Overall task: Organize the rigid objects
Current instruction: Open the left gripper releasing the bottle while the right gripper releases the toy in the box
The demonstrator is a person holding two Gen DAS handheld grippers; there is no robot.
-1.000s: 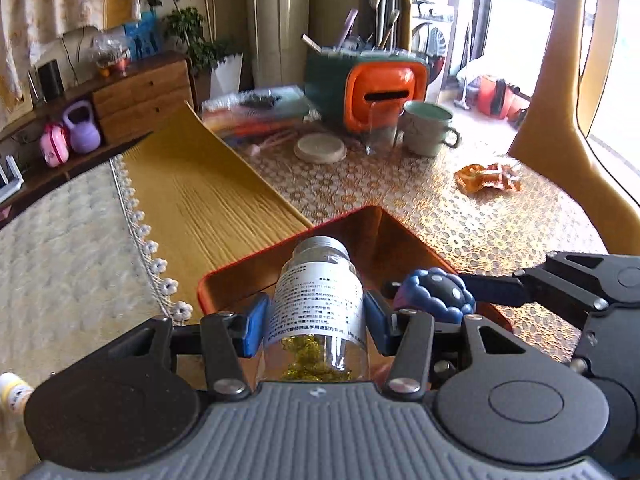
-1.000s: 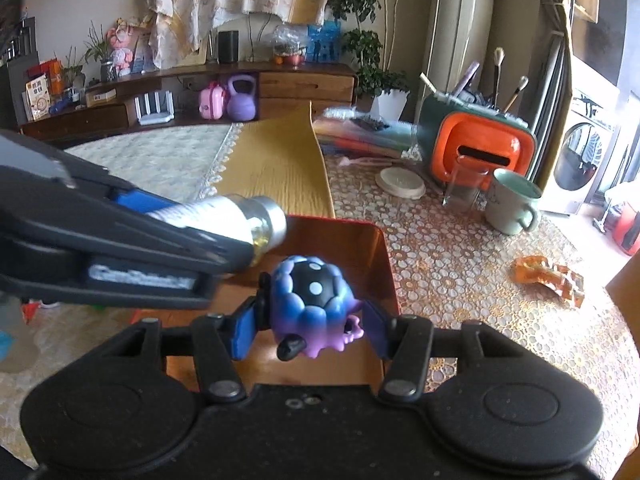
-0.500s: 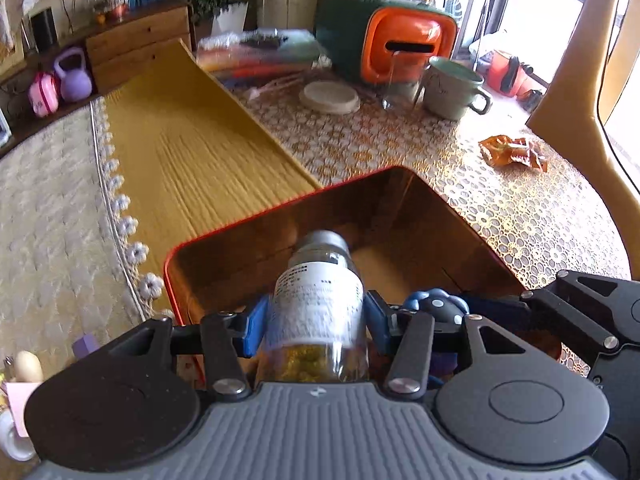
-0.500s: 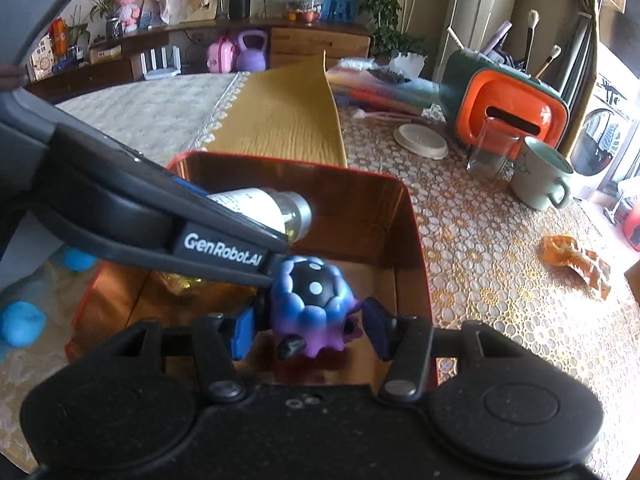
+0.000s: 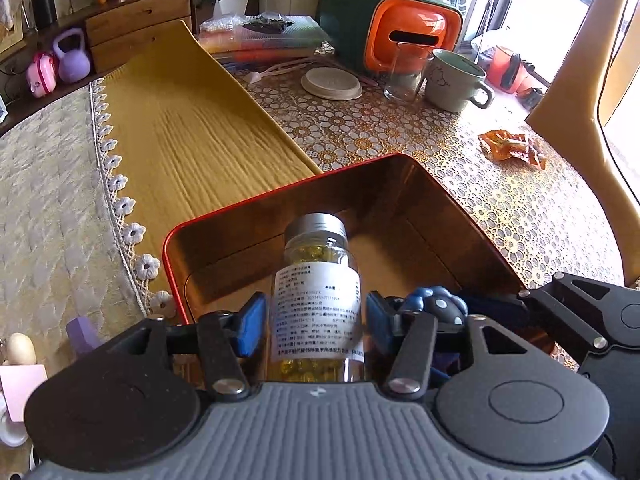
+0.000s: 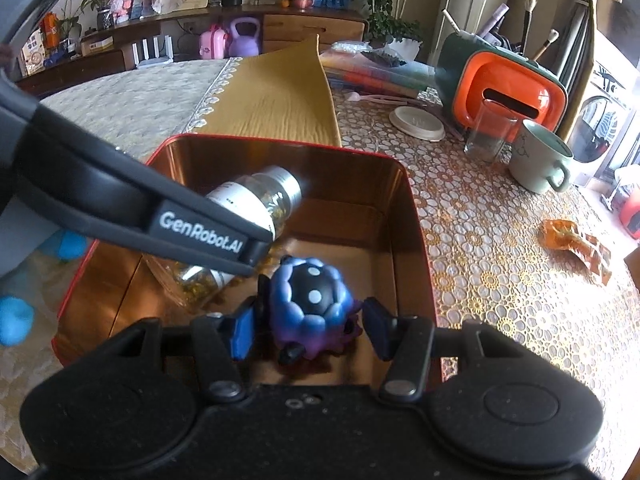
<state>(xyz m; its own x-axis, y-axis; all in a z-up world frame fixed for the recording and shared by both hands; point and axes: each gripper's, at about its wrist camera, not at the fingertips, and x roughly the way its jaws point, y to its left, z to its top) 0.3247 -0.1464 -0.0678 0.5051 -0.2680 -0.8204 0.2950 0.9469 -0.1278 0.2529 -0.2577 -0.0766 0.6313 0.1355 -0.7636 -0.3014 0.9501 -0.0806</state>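
A clear pill bottle (image 5: 316, 296) with a silver cap and white label lies between the fingers of my left gripper (image 5: 314, 322), inside the red-rimmed tin box (image 5: 280, 194); the pads stand slightly off its sides. It also shows in the right wrist view (image 6: 256, 204). A blue-purple bumpy toy (image 6: 314, 308) with a black dotted top rests on the box floor (image 6: 352, 248) between the fingers of my right gripper (image 6: 308, 334), with small gaps on both sides. The toy shows beside the bottle in the left wrist view (image 5: 438, 306).
A mustard cloth (image 5: 188, 132) lies behind the box. A white lid (image 5: 331, 83), glass (image 5: 406, 76), green mug (image 5: 454, 80), orange-green holder (image 5: 400, 32) and an orange wrapper (image 5: 512, 146) sit on the patterned tablecloth. Blue items (image 6: 16, 320) lie left of the box.
Both grippers have lowered into the tin box. Their jaws have widened, letting go of the bottle and the toy, which now rest in the box.
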